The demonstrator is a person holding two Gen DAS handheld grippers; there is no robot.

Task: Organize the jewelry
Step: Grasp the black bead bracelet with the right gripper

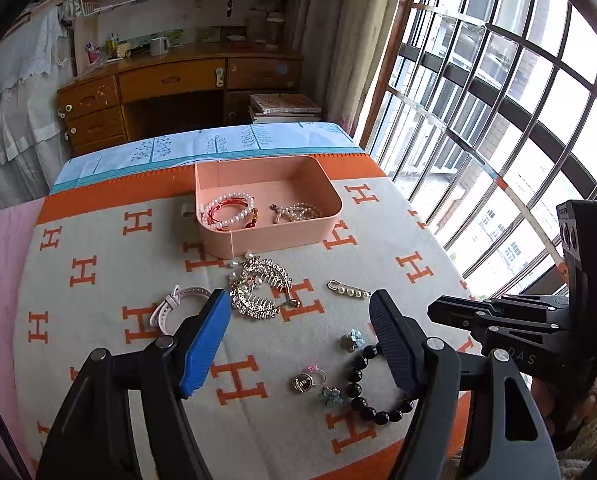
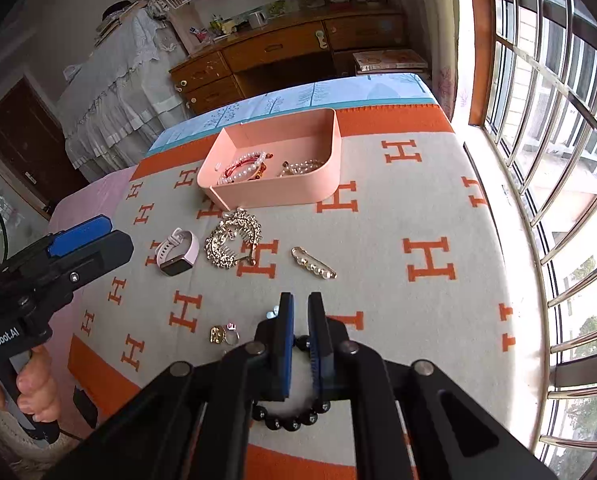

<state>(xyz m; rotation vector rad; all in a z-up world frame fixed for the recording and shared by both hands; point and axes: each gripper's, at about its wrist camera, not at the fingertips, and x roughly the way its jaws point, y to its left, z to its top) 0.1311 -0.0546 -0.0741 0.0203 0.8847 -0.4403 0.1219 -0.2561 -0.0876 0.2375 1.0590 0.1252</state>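
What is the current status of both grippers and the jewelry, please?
Left gripper open, empty. Right gripper shut, empty, over black bead bracelet. Pink tray holds two bracelets; nothing blocking.

Lighting: bright daylight from the barred window (image 1: 498, 120), overexposed outside. Blanket (image 1: 118, 280) evenly lit; shadows soft. Focus: sharp centrally. Distortion: strong fisheye bending, dark corners.

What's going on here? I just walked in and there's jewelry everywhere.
A person is sorting jewelry into a pink box on a blanket. Two bracelets already lie inside. The left gripper hangs open over the loose pieces: a watch, a hair comb, a pin, rings. The right gripper is shut, above the black bead bracelet.
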